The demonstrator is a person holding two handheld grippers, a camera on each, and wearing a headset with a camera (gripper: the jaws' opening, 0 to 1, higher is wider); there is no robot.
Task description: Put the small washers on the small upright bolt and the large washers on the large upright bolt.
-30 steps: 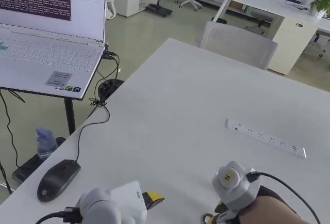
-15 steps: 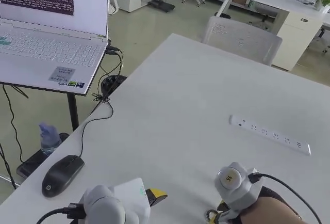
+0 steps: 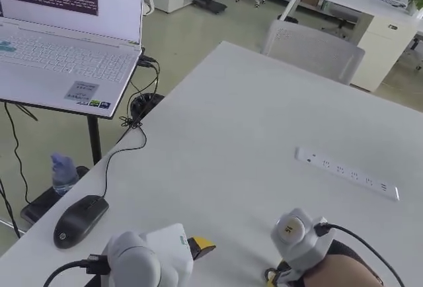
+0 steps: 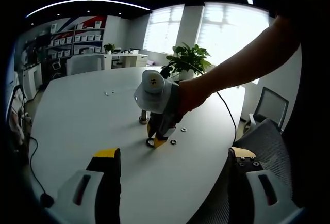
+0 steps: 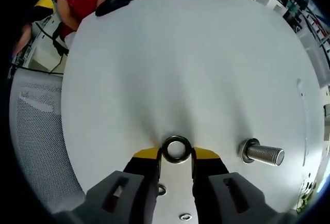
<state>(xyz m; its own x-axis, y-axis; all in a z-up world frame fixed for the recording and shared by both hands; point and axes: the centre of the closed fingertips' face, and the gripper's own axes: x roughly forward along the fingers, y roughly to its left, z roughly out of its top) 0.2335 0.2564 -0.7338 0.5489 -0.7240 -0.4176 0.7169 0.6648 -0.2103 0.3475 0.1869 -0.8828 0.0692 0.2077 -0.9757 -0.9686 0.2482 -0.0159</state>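
Observation:
In the right gripper view my right gripper [image 5: 176, 154] is shut on a thick metal washer [image 5: 176, 149], its yellow fingertips [image 5: 147, 156] pressed to both sides of it just above the white table [image 5: 170, 64]. A large upright bolt [image 5: 263, 154] stands to the right of it. Two loose washers [image 5: 161, 189] lie under the jaws. The left gripper view has my left gripper [image 4: 174, 157] wide open and holding nothing, facing the right gripper [image 4: 154, 141], a bolt [image 4: 143, 118] and loose washers [image 4: 174, 142]. Both the left gripper [image 3: 201, 246] and the right gripper [image 3: 274, 275] sit at the bottom of the head view.
A white power strip [image 3: 347, 174] lies on the table to the right. A black mouse [image 3: 79, 217] sits near the table's left edge, its cable running off to a laptop [image 3: 59, 55] on a stand. A grey chair [image 3: 314, 49] stands at the far end.
The head view has shifted a little. Both grippers stay about where they were.

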